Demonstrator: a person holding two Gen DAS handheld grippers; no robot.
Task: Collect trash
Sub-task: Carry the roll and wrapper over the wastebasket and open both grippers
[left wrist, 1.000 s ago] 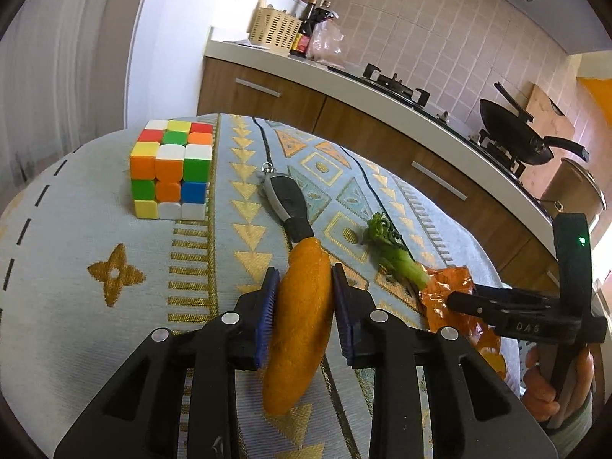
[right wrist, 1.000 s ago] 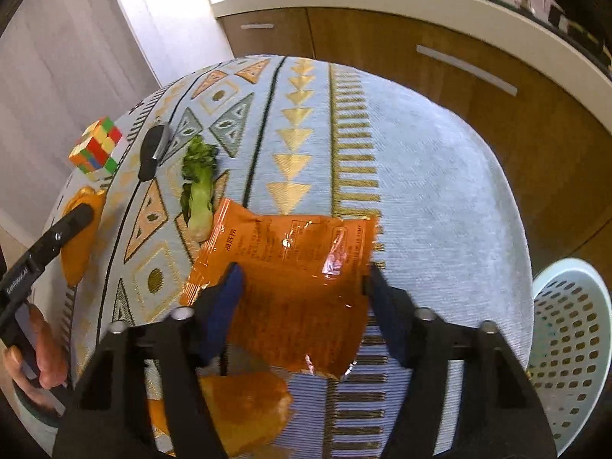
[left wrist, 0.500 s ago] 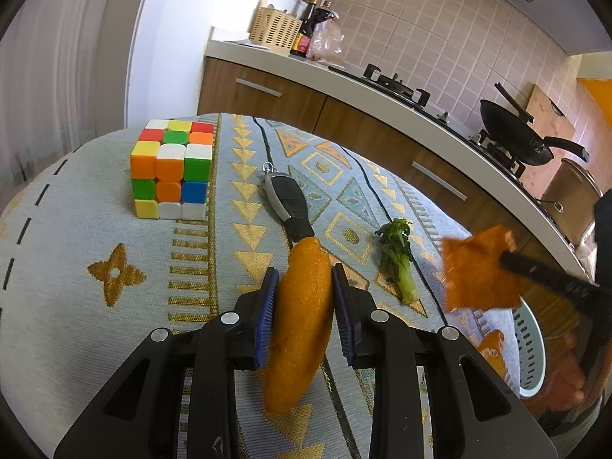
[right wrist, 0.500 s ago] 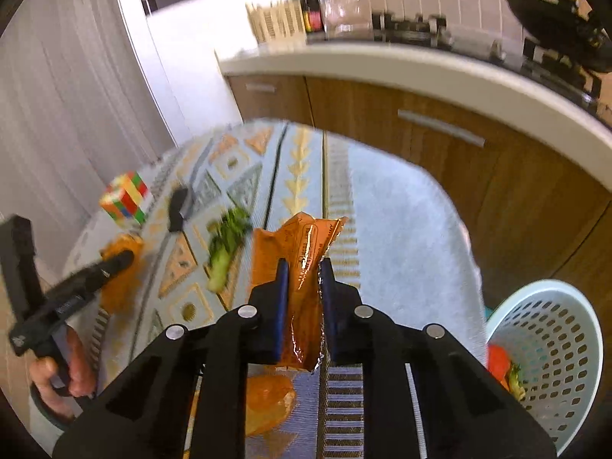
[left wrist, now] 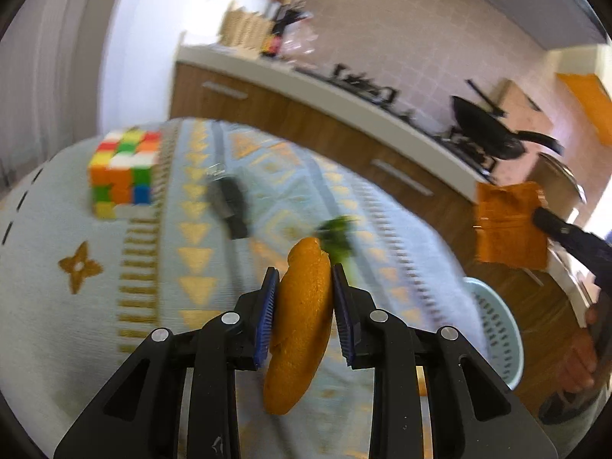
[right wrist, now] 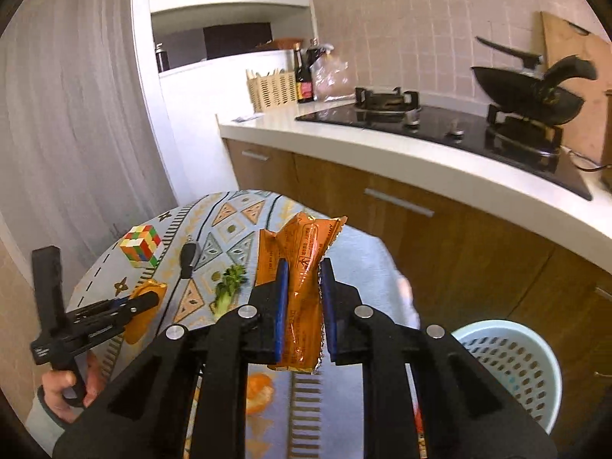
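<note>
My left gripper is shut on a curved piece of orange peel, which hangs a little above the patterned tablecloth. My right gripper is shut on a crumpled orange snack wrapper, held up in the air beyond the table's right side. A pale blue perforated basket stands on the floor below and to the right of the wrapper. A green vegetable stalk lies on the cloth between the two grippers. Another bit of orange peel lies near the table's front edge.
A colourful puzzle cube and a black-handled tool lie on the far left of the cloth. Behind the table runs a kitchen counter with wooden cabinets, a hob and a black wok. A person's hand holds the left gripper.
My right gripper shut on the orange wrapper and lifted it off the table toward the basket side. My left gripper rose slightly with the peel and drifted right.
</note>
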